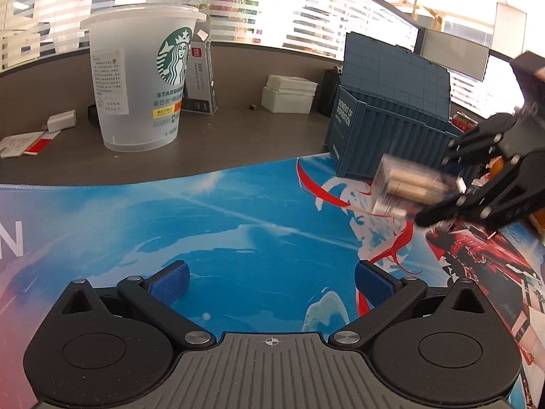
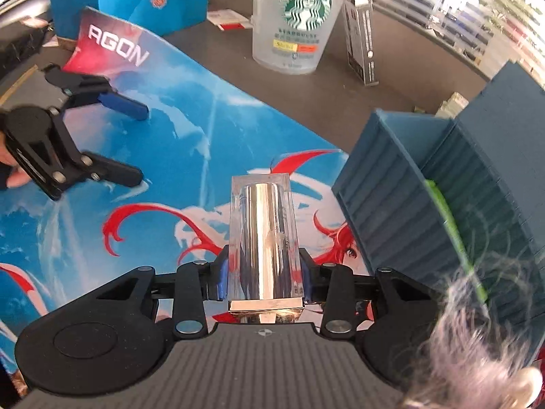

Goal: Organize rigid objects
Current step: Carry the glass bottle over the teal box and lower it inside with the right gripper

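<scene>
My right gripper point(image 2: 264, 281) is shut on a clear block with a shiny metal cylinder inside point(image 2: 262, 235), held above the blue printed mat point(image 2: 170, 156). The left wrist view shows that gripper point(image 1: 439, 201) at the right with the block point(image 1: 405, 187), blurred, just in front of the blue container-shaped box point(image 1: 391, 133). The box point(image 2: 391, 187) is open, with a green thing point(image 2: 446, 225) inside. My left gripper point(image 1: 270, 281) is open and empty above the mat point(image 1: 238, 231); it shows at the left in the right wrist view point(image 2: 141, 143).
A frosted Starbucks cup point(image 1: 139, 78) stands on the grey desk behind the mat, with a dark carton point(image 1: 201, 75) beside it. White boxes point(image 1: 289, 93), a white charger point(image 1: 61, 121) and papers lie further back. A fuzzy grey thing point(image 2: 477, 341) fills the right wrist view's lower right.
</scene>
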`<state>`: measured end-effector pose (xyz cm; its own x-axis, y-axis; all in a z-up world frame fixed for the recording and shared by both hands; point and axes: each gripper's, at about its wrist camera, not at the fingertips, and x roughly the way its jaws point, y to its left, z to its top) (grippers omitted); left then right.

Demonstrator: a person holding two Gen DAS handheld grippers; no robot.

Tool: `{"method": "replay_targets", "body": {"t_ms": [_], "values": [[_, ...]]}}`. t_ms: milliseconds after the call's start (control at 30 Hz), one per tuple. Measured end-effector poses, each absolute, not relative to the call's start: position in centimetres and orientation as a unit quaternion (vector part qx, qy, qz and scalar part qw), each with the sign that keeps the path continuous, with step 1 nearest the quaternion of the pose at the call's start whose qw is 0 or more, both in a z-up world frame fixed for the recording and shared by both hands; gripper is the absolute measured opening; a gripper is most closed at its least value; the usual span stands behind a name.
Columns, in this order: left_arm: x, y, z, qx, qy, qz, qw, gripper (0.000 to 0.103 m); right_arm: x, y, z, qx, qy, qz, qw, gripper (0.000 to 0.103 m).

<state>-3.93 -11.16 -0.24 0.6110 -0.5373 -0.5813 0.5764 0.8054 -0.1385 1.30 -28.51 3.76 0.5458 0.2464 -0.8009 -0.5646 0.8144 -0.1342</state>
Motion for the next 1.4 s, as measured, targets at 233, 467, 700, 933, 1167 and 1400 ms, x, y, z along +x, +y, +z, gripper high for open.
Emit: {"method": "replay_targets", "body": {"t_ms": [233, 467, 700, 933, 1167, 1400], "values": [[-4.1, -11.5, -0.3, 0.044, 0.313, -0.306, 0.898, 0.103, 0.6, -29.2, 8.3, -0.204, 0.393, 0.224, 0.868, 0.035], [-4.1, -11.7, -0.3, 0.05, 0.313, -0.304, 0.898, 0.103, 1.0, -31.3, 11.8, -0.213, 0.38, 0.183, 0.881, 0.035], [-4.2, -11.8, -0.4, 0.057, 0.313, -0.302, 0.899, 0.103, 2.7, -33.8, 14.3, -0.234, 0.365, 0.146, 0.889, 0.035], [-4.2, -12.1, -0.4, 0.069, 0.313, -0.298, 0.899, 0.103, 5.9, -35.7, 13.8, -0.257, 0.387, 0.14, 0.874, 0.035], [-4.3, -12.3, -0.4, 0.079, 0.313, -0.295, 0.899, 0.103, 8.6, -37.6, 12.2, -0.244, 0.405, 0.144, 0.869, 0.035], [-4.4, -12.7, -0.5, 0.097, 0.313, -0.289, 0.899, 0.103, 10.1, -38.8, 10.9, -0.209, 0.419, 0.218, 0.856, 0.035]]}}
